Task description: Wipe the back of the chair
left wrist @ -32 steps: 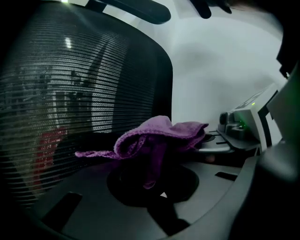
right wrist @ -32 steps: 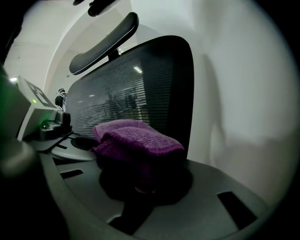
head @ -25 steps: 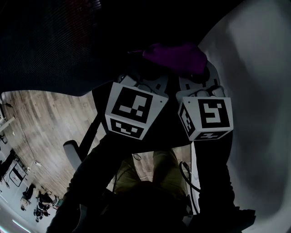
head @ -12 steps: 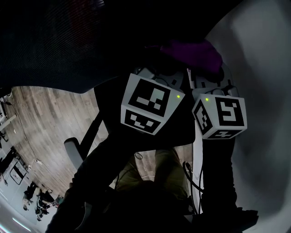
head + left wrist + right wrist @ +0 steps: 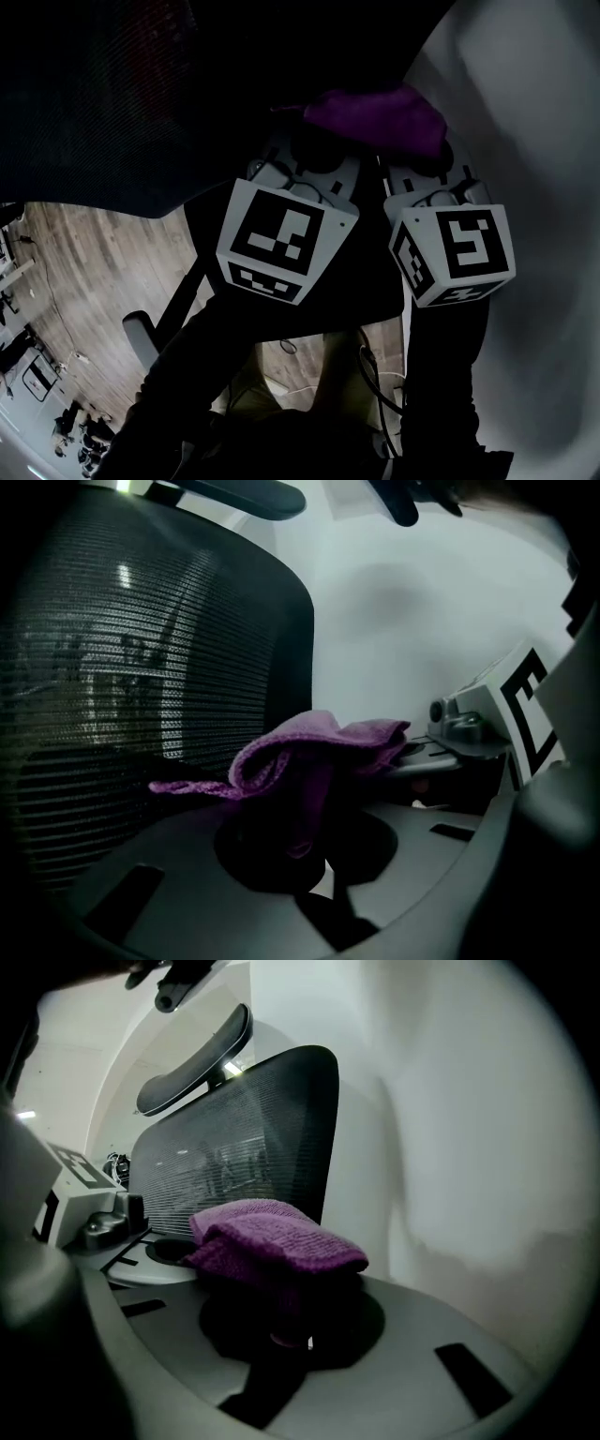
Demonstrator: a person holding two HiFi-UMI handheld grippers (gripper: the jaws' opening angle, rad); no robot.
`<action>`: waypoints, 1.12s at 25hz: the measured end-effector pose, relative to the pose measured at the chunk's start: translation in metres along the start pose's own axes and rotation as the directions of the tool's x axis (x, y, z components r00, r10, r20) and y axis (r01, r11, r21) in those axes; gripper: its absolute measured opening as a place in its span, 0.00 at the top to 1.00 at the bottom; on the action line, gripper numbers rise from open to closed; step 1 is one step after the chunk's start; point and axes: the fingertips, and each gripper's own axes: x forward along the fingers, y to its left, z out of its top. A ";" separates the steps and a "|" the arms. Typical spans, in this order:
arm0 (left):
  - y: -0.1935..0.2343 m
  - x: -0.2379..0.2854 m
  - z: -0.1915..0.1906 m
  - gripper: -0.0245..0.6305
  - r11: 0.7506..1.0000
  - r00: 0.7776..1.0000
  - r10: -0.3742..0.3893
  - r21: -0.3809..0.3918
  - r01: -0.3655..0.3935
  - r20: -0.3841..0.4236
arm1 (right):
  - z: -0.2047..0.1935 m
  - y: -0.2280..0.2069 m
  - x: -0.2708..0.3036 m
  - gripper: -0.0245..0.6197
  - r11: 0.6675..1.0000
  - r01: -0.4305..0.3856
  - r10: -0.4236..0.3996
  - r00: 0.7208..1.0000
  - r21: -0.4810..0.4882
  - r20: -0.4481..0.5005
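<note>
A purple cloth (image 5: 375,117) is bunched over the tips of both grippers, right beside the black mesh chair back (image 5: 131,94). My left gripper (image 5: 314,155) and right gripper (image 5: 417,159) sit side by side below it, marker cubes towards me. In the left gripper view the cloth (image 5: 309,752) drapes over the left gripper (image 5: 300,803), with the mesh back (image 5: 141,667) to its left. The right gripper view has the cloth (image 5: 277,1237) folded over the right gripper (image 5: 281,1288), and the chair back (image 5: 244,1138) with its headrest (image 5: 197,1058) behind. Cloth hides both pairs of jaws.
A white wall (image 5: 525,141) stands close on the right of the chair. Below are the wood floor (image 5: 94,253), a chair armrest (image 5: 141,333) and the person's legs (image 5: 309,394). Cables hang near the right leg.
Both grippers and the cloth slid right along the chair back's edge, then came back left and slightly down. The hold on the cloth looks unchanged.
</note>
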 end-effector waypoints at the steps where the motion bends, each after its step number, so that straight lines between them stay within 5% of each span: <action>1: 0.000 0.000 0.000 0.89 1.000 1.000 -0.001 0.009 0.001 0.004 | 0.000 0.000 0.000 0.89 1.000 -0.003 0.003 1.000 -0.007 0.002; 28: 0.000 -0.003 -0.007 0.89 0.995 0.989 0.002 0.099 -0.017 0.149 | -0.007 0.005 0.000 0.89 0.997 0.056 -0.052 0.995 -0.051 0.087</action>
